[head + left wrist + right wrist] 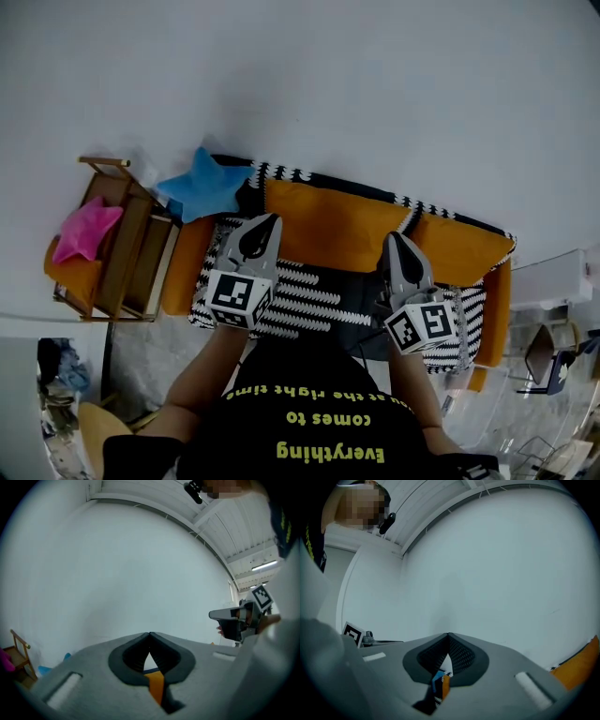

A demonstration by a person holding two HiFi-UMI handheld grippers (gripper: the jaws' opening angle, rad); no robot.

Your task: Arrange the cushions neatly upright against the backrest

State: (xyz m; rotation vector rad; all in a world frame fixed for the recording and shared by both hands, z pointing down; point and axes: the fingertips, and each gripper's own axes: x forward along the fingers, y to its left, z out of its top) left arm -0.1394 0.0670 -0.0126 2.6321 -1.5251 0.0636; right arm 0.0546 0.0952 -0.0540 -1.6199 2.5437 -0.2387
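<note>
In the head view an orange sofa [178, 281] stands against the white wall, with a black-and-white patterned throw [309, 295] over its seat. Two orange back cushions [333, 225] [459, 248] lean upright on the backrest. A blue star cushion [202, 185] sits at the sofa's left end by the backrest. A pink star cushion [84, 232] lies on an orange seat to the left. My left gripper [269, 220] and right gripper [393, 238] hover over the seat, both shut and empty. Both gripper views show closed jaws raised towards the wall.
A wooden rack [127, 248] stands between the sofa and the pink star's seat. A white unit [553, 277] and folding chairs [544, 352] stand at the right. The person's black shirt [319, 422] fills the bottom of the head view.
</note>
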